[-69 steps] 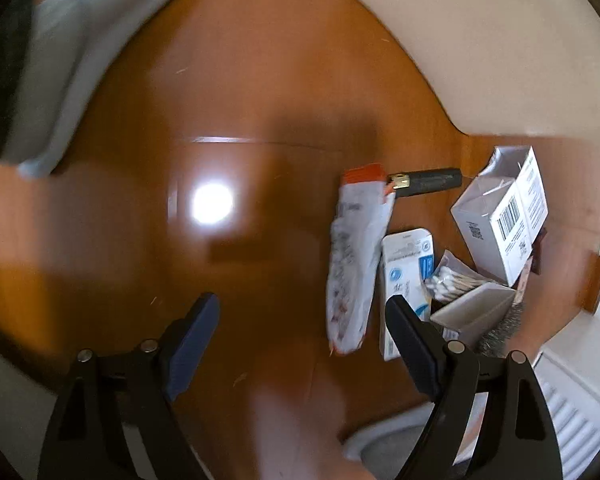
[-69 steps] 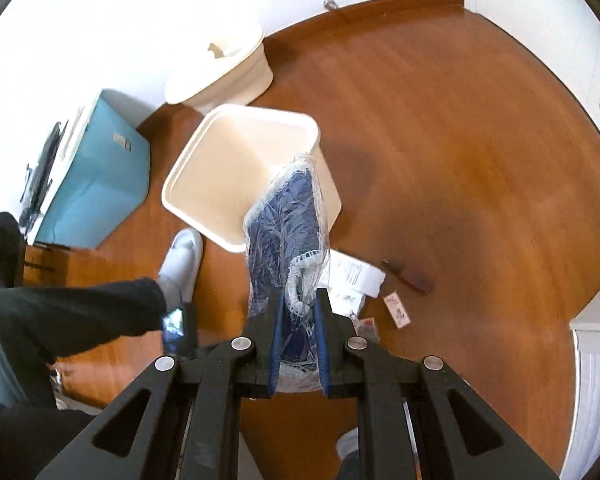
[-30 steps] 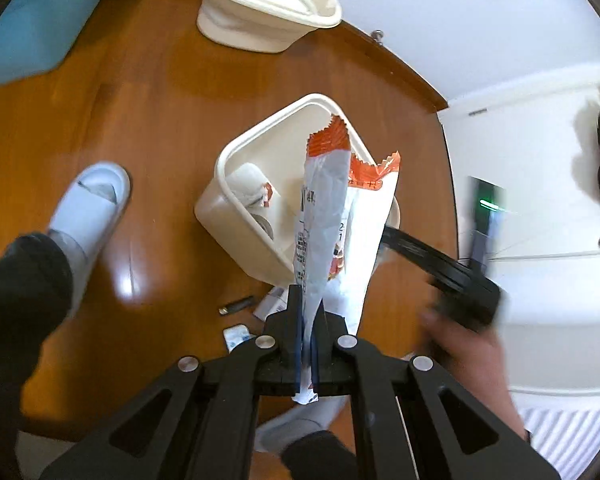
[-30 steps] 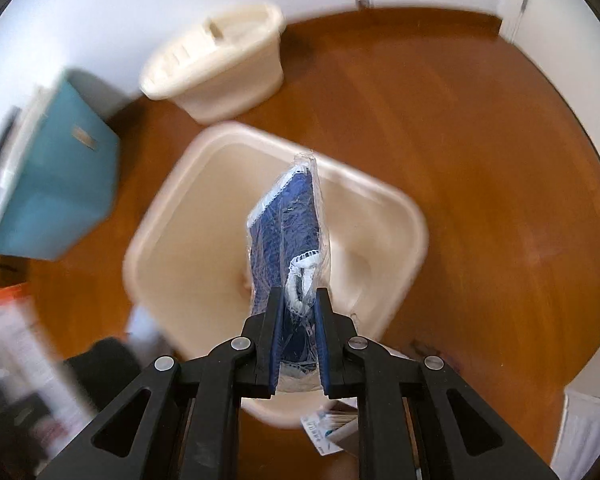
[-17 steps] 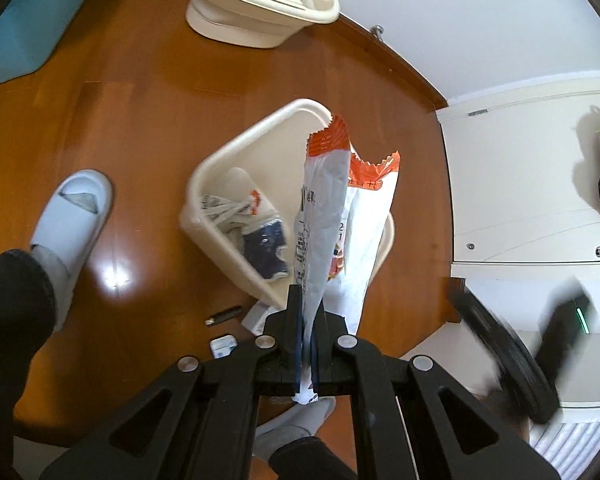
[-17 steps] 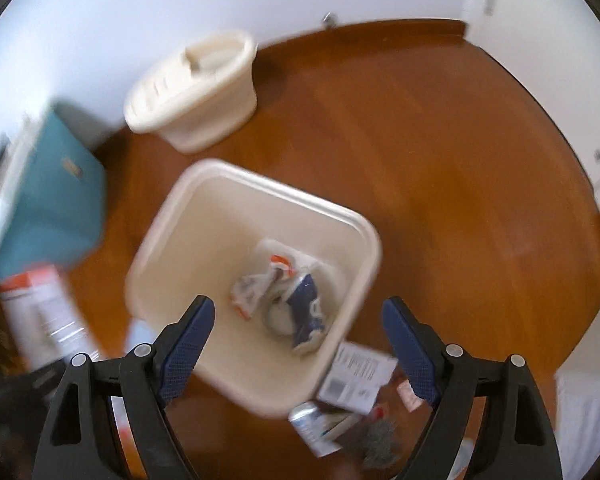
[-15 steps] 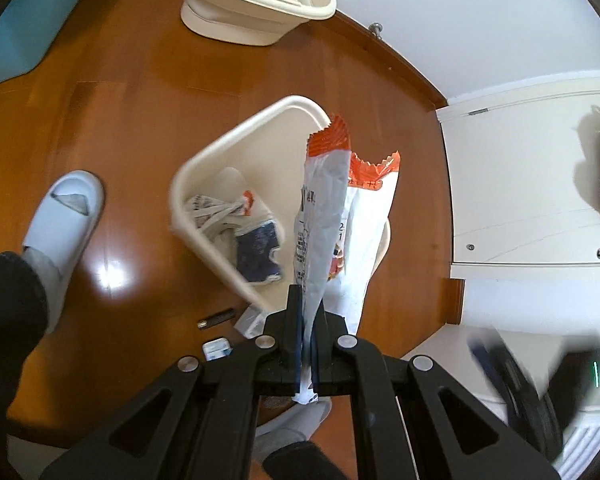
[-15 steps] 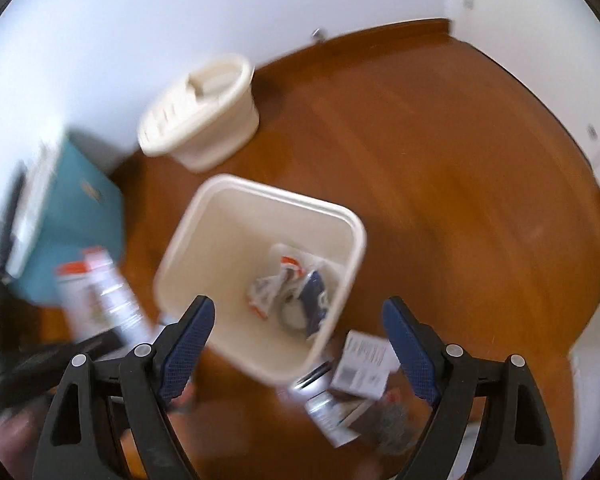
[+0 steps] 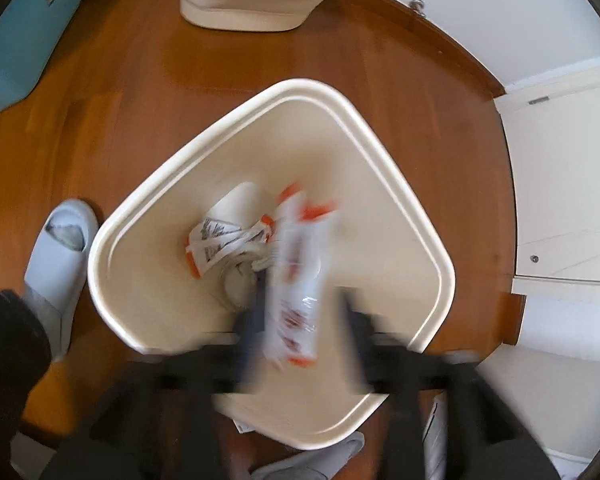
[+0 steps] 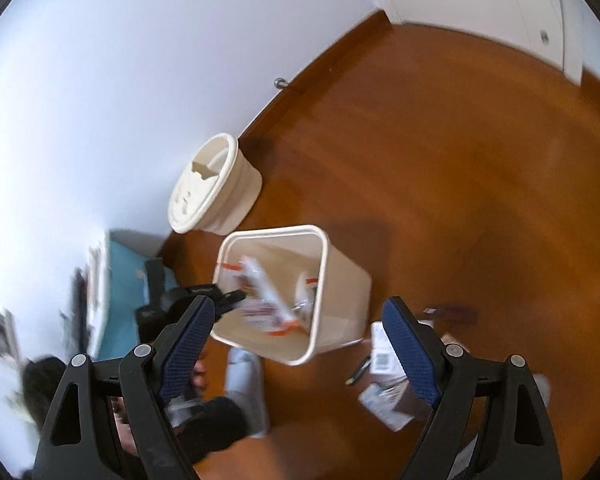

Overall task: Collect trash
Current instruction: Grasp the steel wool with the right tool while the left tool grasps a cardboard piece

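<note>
Left gripper [image 9: 300, 336]: blurred by motion, positioned directly above the cream bin [image 9: 112, 240]. Its jaws stood apart, with the orange-and-white snack wrapper [image 9: 296, 280] between them, not visibly pinched; whether the wrapper touched either finger could not be told through the blur.

Snack wrapper: smeared, upright to slightly tilted, inside the bin's mouth just ahead of the left gripper's fingertips.

Bin contents: a crumpled white wrapper with black print and orange edging [image 9: 220, 240] lay on the bottom, ahead and left of the left gripper; beneath it a pale rounded item, not identifiable.

Right gripper [image 10: 300, 332]: jaws spread wide, holding nothing, raised well above the floor. The cream bin [image 10: 340, 280] sat between and ahead of its fingers.

Floor litter: a white barcode box [image 10: 384, 356] and other small packets lay beside the bin, close to the right gripper's right finger [image 10: 412, 356].

Other fixtures: a round cream lidded pail [image 10: 212, 184] stood beyond the bin by the wall; a teal storage box [image 10: 128, 272] to the left of the right gripper; a white slipper [image 9: 60, 252] left of the bin.
</note>
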A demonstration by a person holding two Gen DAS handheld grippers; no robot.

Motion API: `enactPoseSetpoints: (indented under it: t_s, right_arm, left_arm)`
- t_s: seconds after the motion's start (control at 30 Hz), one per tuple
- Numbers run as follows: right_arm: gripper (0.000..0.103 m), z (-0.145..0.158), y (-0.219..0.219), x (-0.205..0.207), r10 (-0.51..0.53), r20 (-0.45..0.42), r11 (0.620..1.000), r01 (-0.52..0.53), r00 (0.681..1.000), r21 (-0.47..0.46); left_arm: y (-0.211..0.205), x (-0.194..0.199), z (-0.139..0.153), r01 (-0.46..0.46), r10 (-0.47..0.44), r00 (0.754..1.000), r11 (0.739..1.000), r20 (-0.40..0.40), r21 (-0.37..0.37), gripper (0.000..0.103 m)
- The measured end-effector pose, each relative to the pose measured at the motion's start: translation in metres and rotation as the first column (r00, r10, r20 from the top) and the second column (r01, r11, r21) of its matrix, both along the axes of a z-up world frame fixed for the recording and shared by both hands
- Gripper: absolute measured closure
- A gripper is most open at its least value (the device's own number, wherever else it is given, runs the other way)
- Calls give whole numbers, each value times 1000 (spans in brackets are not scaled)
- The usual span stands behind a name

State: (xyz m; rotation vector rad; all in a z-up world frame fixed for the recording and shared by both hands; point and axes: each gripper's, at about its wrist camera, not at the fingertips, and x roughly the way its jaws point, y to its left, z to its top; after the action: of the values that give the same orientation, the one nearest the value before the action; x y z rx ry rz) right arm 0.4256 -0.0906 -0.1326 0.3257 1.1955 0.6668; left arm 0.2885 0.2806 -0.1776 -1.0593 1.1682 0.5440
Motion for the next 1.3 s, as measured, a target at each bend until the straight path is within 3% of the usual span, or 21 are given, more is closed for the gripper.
enactPoseSetpoints:
  t_s: [0.03,0.07,0.23,0.33,0.47,0.6,0.7,0.77,0.87,0.97,1.07,1.1,1.2,1.3]
  right_arm:
    - [15,1,-1,-2,-1,-5,1000,1,1000,6]
    - [15,3,-2,-4,1,-3,1000,-1,1000,14]
    - [15,17,-10,-8,-7,48,1000,5,999,23]
    - [15,20,-20,-5,-35,54,999,33,998,26]
    - [15,15,-26,-3,-50,28,998,49,998,44]
    - [15,11,-22,-9,-15,37,1000,14,999,17]
    - [15,2,-21,-10,17,35,999,-15,999,-50]
    - [15,-11,-18,-11,61,37,991,-56,997,-123]
    - [11,-55,-11,-12,168,-6,935,-161,986,-317]
    - [11,-134,-3,-22,283,-124,812,-306,951,-497]
    - [12,-228,-8,-39,292,-402,764,-464,868,-447]
    - [13,-254,-9,-43,278,-436,729,-483,856,-485]
    - [13,-297,5,-52,366,-440,631,-566,820,-531]
    - [13,-326,11,-51,400,-458,587,-605,794,-537]
  left_arm:
    - [2,0,3,-3,3,1000,1000,5,18,6]
    - [7,0,6,-6,6,1000,999,8,34,4]
    - [-7,-9,32,85,-89,995,993,47,79,4]
    - [-39,-44,49,139,-149,986,982,72,130,3]
    - [-81,-94,48,136,-150,986,972,66,191,0]
    - [-129,-128,9,180,-178,984,958,-28,225,0]
    - [-154,-129,-46,266,-245,959,952,-142,153,0]
    - [-159,-134,-74,258,-234,954,960,-187,112,0]
    - [-164,-143,-104,231,-218,952,972,-214,36,0]
    - [-171,-150,-118,240,-236,947,971,-218,-10,0]
    - [-174,-152,-129,257,-257,941,966,-221,-31,0]
    - [-173,-154,-135,251,-255,941,967,-224,-43,0]
    - [-171,-160,-150,226,-239,942,971,-238,-78,0]
    - [-170,-165,-164,200,-223,938,974,-264,-109,0]
